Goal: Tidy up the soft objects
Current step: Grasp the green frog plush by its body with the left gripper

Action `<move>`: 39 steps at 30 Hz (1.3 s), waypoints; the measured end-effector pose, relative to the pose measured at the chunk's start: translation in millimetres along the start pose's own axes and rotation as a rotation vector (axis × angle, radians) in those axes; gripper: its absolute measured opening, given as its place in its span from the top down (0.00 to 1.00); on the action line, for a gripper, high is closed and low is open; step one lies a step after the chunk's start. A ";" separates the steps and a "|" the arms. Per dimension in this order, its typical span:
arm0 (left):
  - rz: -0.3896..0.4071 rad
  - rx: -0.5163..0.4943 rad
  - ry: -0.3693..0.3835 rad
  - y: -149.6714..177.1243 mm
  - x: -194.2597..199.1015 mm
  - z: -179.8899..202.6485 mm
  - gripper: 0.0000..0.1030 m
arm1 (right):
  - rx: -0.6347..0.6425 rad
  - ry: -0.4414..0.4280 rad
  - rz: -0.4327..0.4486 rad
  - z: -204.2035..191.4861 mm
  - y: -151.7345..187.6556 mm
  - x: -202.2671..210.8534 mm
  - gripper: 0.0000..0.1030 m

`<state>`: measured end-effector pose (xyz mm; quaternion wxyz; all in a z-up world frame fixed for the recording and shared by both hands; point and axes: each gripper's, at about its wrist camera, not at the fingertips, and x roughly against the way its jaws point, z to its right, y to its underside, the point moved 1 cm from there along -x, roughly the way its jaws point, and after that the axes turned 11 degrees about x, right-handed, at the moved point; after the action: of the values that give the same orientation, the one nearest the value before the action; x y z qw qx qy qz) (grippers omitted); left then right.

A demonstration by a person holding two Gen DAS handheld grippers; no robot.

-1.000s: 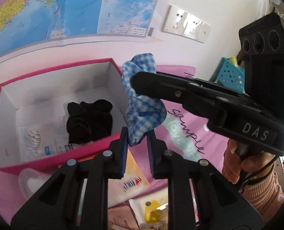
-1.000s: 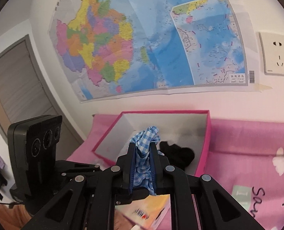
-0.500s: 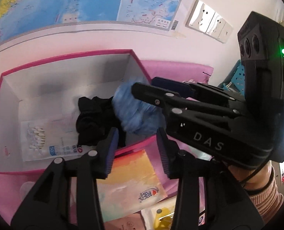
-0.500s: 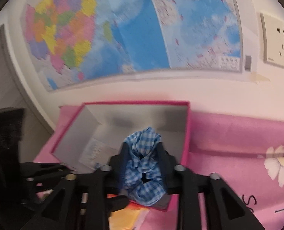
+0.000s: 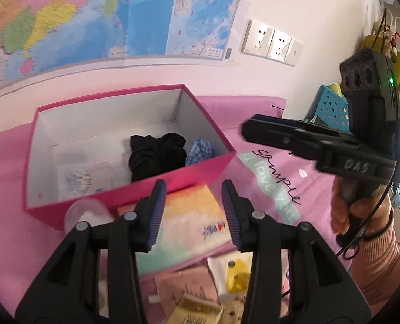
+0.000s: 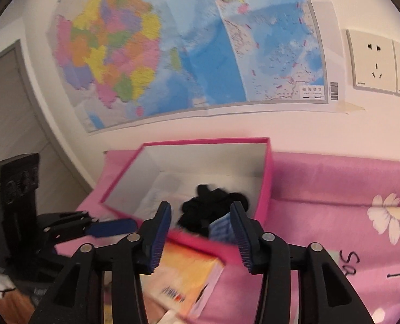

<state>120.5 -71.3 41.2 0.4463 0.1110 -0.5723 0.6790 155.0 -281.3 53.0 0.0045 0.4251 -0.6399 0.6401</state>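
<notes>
A pink box [image 5: 200,171] with white inner walls sits on the pink cloth. Inside it lie a black scrunchie [image 5: 156,155] and a blue checked scrunchie [image 5: 201,149] at its right end. Both also show in the right wrist view, the black one [image 6: 213,205] and the blue one [image 6: 221,229] inside the box [image 6: 266,178]. My left gripper [image 5: 193,210] is open and empty, in front of the box. My right gripper [image 6: 201,229] is open and empty, just before the box's near wall; it also shows in the left wrist view [image 5: 254,132].
A tissue pack [image 5: 192,229] lies in front of the box, also in the right wrist view [image 6: 183,283]. A packet of cotton swabs [image 5: 78,178] lies in the box. Small packets and a yellow item [image 5: 235,278] lie nearer. A blue basket [image 5: 329,108] stands at the right.
My right gripper carried the blue checked scrunchie over the box, opened and let it drop inside, then drew back. My left gripper opened and pulled back.
</notes>
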 end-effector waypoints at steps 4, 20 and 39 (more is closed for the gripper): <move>0.029 0.013 0.005 12.9 23.0 -10.5 0.56 | 0.005 -0.047 0.030 -13.6 7.8 23.2 0.51; 0.050 0.157 -0.142 80.1 79.0 -88.6 0.53 | 0.105 -0.307 -0.053 -99.8 49.1 19.8 0.49; -0.065 0.319 -0.158 151.7 68.8 -141.0 0.44 | 0.144 -0.374 -0.250 -167.3 57.7 -101.9 0.49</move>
<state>20.4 93.3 -61.3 0.3982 0.2519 -0.4869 0.7354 98.2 -99.2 -19.9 -0.0653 0.6116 -0.5247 0.5885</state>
